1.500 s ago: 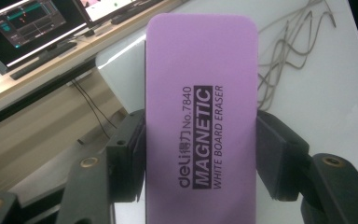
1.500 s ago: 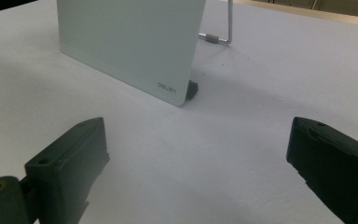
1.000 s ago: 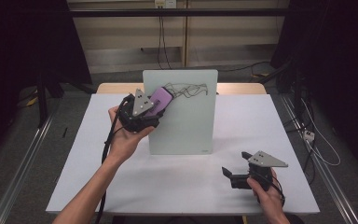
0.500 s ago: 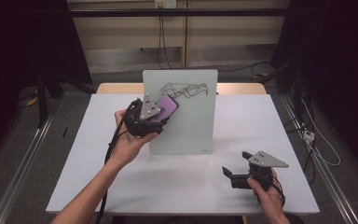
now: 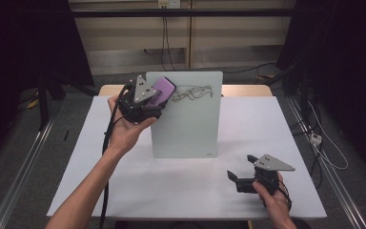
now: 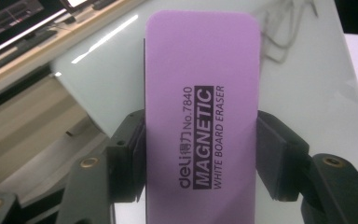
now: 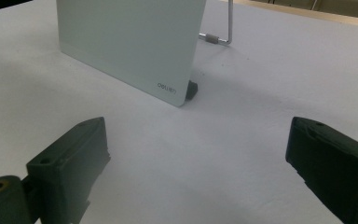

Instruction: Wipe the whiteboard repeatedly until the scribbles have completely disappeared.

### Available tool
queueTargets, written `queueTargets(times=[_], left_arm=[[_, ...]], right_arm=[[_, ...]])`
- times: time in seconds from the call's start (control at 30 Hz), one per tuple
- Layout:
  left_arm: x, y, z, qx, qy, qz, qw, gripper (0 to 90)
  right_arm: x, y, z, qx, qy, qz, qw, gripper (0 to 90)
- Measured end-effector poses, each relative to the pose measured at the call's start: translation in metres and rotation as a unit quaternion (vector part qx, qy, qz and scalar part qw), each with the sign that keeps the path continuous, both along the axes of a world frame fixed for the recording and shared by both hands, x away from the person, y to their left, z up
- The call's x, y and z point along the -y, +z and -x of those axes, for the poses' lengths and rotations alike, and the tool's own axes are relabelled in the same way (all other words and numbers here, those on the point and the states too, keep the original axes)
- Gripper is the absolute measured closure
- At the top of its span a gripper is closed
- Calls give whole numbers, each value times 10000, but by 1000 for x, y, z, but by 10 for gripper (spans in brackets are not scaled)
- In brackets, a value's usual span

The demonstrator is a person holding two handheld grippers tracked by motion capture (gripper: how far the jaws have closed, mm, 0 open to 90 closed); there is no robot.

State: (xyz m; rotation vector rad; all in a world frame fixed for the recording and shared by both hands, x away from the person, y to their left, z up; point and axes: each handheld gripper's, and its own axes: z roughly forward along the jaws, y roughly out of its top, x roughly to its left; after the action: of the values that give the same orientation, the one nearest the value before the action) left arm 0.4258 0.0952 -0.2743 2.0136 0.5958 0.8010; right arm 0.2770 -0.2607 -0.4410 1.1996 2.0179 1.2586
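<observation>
Eraser [image 6: 200, 116]: purple magnetic whiteboard eraser, clamped by its long sides between your left gripper's [image 5: 145, 98] jaws, raised at the board's upper left corner.
Left gripper: your jaws are closed on the eraser, both pads pressed to its edges in the left gripper view.
Whiteboard [image 5: 190, 124]: stands upright on the white table [image 5: 181, 181], propped by a metal stand behind; dark scribble [image 5: 193, 91] near its top edge, just right of the eraser.
Right gripper [image 5: 240, 181]: your jaws stand wide apart, holding nothing; it rests on the table, near the board's lower right corner.
</observation>
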Motion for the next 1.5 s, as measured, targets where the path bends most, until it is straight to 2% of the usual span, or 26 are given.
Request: queueTargets(times=[0.07, 0.17, 0.23, 0.33, 0.4, 0.43, 0.5, 0.57, 0.77, 1.07, 1.3, 1.37, 1.5], left_arm=[[2, 1, -1, -1, -16, 111, 9999, 413], [7, -3, 0, 36, -82, -69, 9999, 413], [12, -9, 2, -4, -142, -72, 9999, 413], [18, -18, 5, -30, -221, -189, 9996, 413], [23, -25, 8, -63, -288, -356, 9989, 412], [26, -29, 9, -90, -309, -506, 9982, 411], [30, -33, 12, -159, -383, -625, 9972, 411], [31, -37, 13, -215, -427, -588, 9971, 411], [36, -46, 15, -393, -577, -688, 9952, 411], [34, -42, 13, -426, -560, -536, 9961, 411], [25, -24, 6, -423, -452, -370, 9974, 411], [21, -19, 3, -373, -385, -235, 9983, 411], [12, -7, -2, -312, -335, -199, 9988, 411]], right_arm=[[0, 0, 0, 6, 8, 2, 10000, 56], [0, 0, 0, 5, 9, 3, 10000, 57], [0, 0, 0, 3, 11, 1, 10000, 57], [0, 0, 1, 6, 20, 8, 10000, 56], [0, 0, 0, 2, 17, 5, 10000, 57], [0, 0, 0, 1, 17, 6, 10000, 56], [-1, 0, 0, 3, 20, 15, 10000, 57], [-1, 0, 0, 2, 24, 16, 10000, 56], [0, 0, 0, 0, 16, 5, 10000, 56], [0, 0, 0, 3, 22, 6, 10000, 56], [0, 0, 1, 5, 14, 1, 10000, 56], [0, 0, 1, -2, 11, -5, 10000, 56], [0, 0, 1, 7, 23, -2, 10000, 56]])
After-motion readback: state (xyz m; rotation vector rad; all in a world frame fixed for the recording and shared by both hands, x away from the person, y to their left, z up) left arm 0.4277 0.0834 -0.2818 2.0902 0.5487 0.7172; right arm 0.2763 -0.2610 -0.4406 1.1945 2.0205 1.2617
